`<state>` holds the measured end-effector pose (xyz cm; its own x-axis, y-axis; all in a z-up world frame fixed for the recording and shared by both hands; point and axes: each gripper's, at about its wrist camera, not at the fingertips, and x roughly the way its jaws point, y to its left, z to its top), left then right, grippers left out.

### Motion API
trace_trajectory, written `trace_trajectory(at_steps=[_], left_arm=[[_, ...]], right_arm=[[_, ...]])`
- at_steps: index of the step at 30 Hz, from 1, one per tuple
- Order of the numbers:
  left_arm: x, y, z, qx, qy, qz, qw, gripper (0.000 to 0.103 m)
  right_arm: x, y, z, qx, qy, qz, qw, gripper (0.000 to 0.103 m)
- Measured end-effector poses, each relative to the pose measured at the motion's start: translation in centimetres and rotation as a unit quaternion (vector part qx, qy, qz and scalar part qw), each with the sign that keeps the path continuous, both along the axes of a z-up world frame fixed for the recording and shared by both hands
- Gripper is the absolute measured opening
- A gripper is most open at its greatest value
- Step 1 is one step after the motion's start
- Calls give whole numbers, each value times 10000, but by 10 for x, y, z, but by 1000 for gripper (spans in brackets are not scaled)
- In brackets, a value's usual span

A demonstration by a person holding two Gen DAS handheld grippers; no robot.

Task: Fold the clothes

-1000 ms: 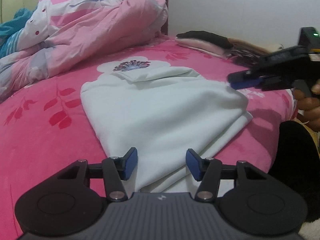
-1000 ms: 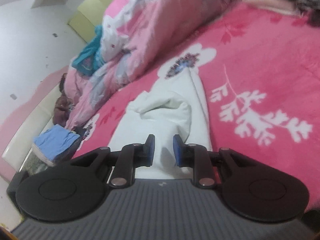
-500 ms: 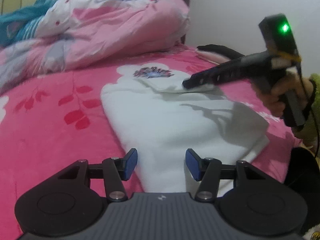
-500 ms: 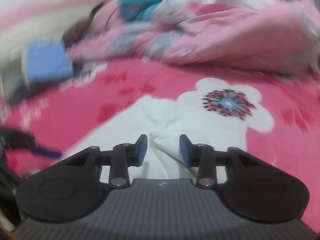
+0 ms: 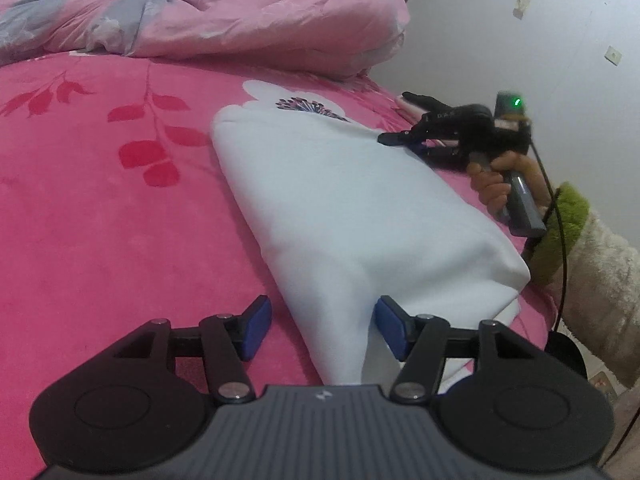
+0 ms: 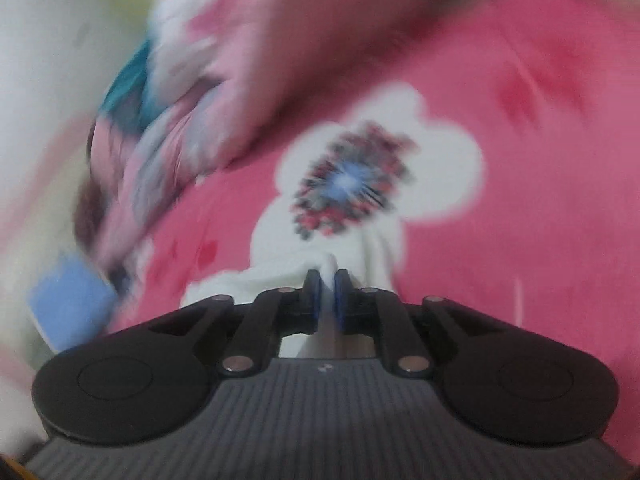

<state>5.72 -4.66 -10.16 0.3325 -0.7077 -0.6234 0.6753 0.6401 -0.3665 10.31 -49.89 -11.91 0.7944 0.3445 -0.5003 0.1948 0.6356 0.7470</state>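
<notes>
A white folded garment [image 5: 340, 208] lies on the pink flowered bedspread [image 5: 100, 200]. My left gripper [image 5: 322, 328] is open, its blue pads either side of the garment's near corner. My right gripper [image 5: 394, 140] reaches in from the right at the garment's far edge. In the blurred right wrist view the right gripper [image 6: 326, 294] is shut on a pinch of the white garment [image 6: 280, 276], with the bedspread's white flower print [image 6: 360, 184] just beyond.
A rumpled pink quilt [image 5: 208, 12] is heaped along the far side of the bed. A white wall [image 5: 540, 48] stands on the right. A blue folded item [image 6: 68, 304] lies at the left in the right wrist view. The bed's edge runs near the garment's right side.
The right gripper closed on the garment's far edge; the tucked piece that lay on top there is no longer seen. The left gripper stayed open at the near corner, view shifted left.
</notes>
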Motion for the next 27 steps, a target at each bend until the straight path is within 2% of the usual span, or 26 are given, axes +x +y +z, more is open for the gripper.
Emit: trace_trajectory(at_steps=[2, 7, 11, 13, 15, 17, 22, 23, 25, 27], left_arm=[[-5, 1, 4, 79, -106, 30, 9999, 61], [-16, 2, 12, 277, -370, 105, 9989, 59], [-25, 4, 19, 435, -581, 165, 9972, 59], [-30, 4, 23, 514, -686, 195, 9961, 58], [-33, 3, 20, 569, -697, 240, 9957, 57], [-36, 2, 17, 621, -695, 288, 9952, 56], [-42, -1, 9, 734, -678, 410, 9941, 57], [-42, -1, 9, 743, -676, 418, 9941, 56], [-42, 0, 9, 766, -688, 405, 9939, 55], [-42, 1, 9, 785, -715, 347, 9937, 55]], right_arm=[[-20, -12, 5, 168, -132, -395, 9990, 14], [-104, -27, 40, 200, -583, -997, 9931, 14], [-169, -3, 64, -94, -714, -713, 9949, 15], [-191, 18, 67, -258, -682, -459, 9963, 21], [-196, 34, 63, -275, -607, -221, 9975, 27], [-189, 44, 56, -265, -417, -69, 9988, 28], [-155, 58, 23, -152, 336, 265, 9990, 29], [-153, 59, 18, -50, 337, 327, 9989, 28], [-155, 57, 12, 250, 199, 393, 9987, 12], [-164, 47, 11, 643, -103, 338, 9973, 8]])
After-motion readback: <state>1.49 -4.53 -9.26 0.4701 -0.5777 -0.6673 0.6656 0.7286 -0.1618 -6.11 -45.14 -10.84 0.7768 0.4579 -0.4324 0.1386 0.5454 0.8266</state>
